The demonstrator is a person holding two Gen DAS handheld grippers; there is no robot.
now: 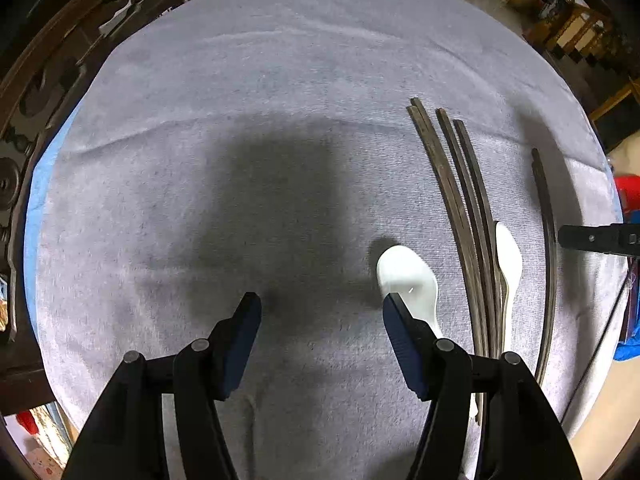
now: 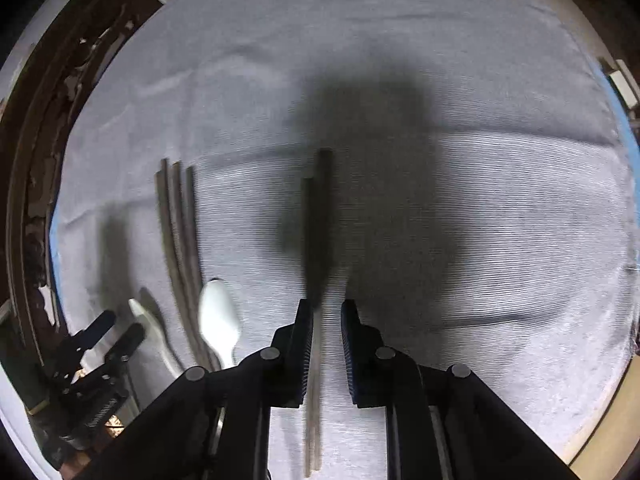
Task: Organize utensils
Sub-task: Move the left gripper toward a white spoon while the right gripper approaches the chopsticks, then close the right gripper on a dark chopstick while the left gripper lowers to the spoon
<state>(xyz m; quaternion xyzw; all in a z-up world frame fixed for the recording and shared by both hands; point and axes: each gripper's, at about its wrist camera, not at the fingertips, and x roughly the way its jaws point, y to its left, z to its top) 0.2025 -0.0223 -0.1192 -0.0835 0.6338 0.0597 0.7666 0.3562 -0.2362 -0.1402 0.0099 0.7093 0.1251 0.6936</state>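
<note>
Your left gripper (image 1: 322, 306) hovers over the grey cloth (image 1: 280, 80) with its fingers spread wide and holding nothing, a white spoon (image 1: 406, 276) lying beside its right fingertip at about 3 o'clock. Further toward 2 o'clock, a bundle of dark chopsticks (image 1: 460, 208) lies side by side, a second white spoon (image 1: 509, 256) touching it. Your right gripper (image 2: 327, 308) stands parted, a blurred pair of chopsticks (image 2: 318, 224) running between its fingers toward 12 o'clock, not pinched.

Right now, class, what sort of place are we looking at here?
Probably a home dining area: a round table under a grey cloth, dark chopsticks and white spoons on it, carved dark wooden furniture beside it.
</note>
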